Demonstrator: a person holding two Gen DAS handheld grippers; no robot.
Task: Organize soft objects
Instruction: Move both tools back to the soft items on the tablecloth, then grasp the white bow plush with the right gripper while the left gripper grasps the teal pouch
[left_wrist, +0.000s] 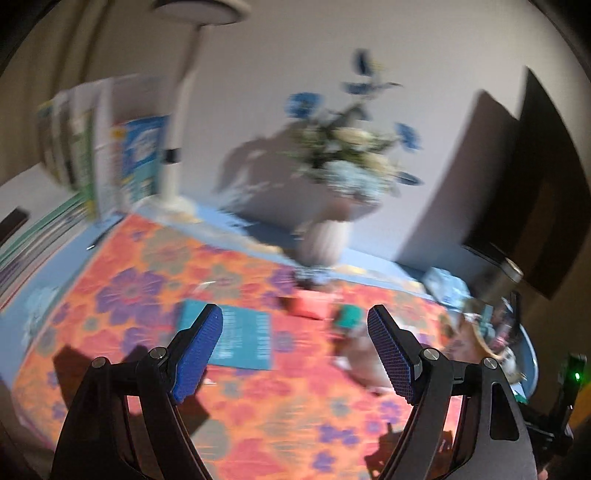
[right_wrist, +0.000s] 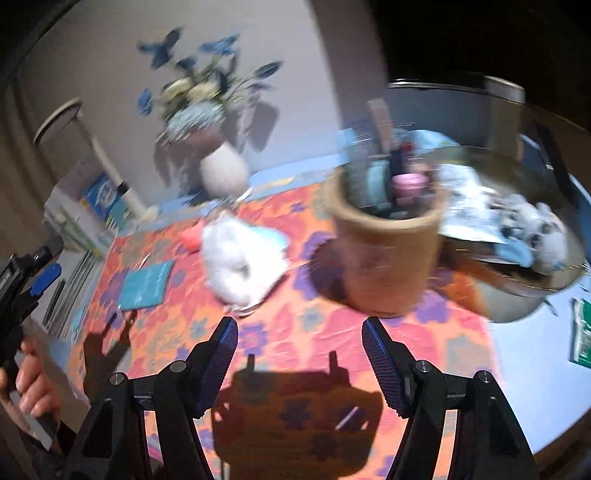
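A white fluffy soft toy (right_wrist: 240, 254) lies on the orange flowered cloth (right_wrist: 295, 325), with a light blue soft piece (right_wrist: 271, 234) and a pink soft item (right_wrist: 192, 236) behind it. In the left wrist view the pink item (left_wrist: 308, 304), a teal soft thing (left_wrist: 349, 317) and a pale toy (left_wrist: 365, 358) lie blurred on the cloth (left_wrist: 184, 266). My left gripper (left_wrist: 295, 347) is open and empty above the cloth. My right gripper (right_wrist: 300, 354) is open and empty, near the front of the cloth. The left gripper (right_wrist: 37, 273) also shows at the right wrist view's left edge.
A teal booklet (right_wrist: 146, 284) lies on the cloth, also seen from the left wrist (left_wrist: 240, 339). A tan round container (right_wrist: 384, 251) holds bottles. A bowl (right_wrist: 509, 229) holds grey and blue soft things. A flower vase (right_wrist: 223, 171), lamp (left_wrist: 177, 110) and books (left_wrist: 74, 147) stand behind.
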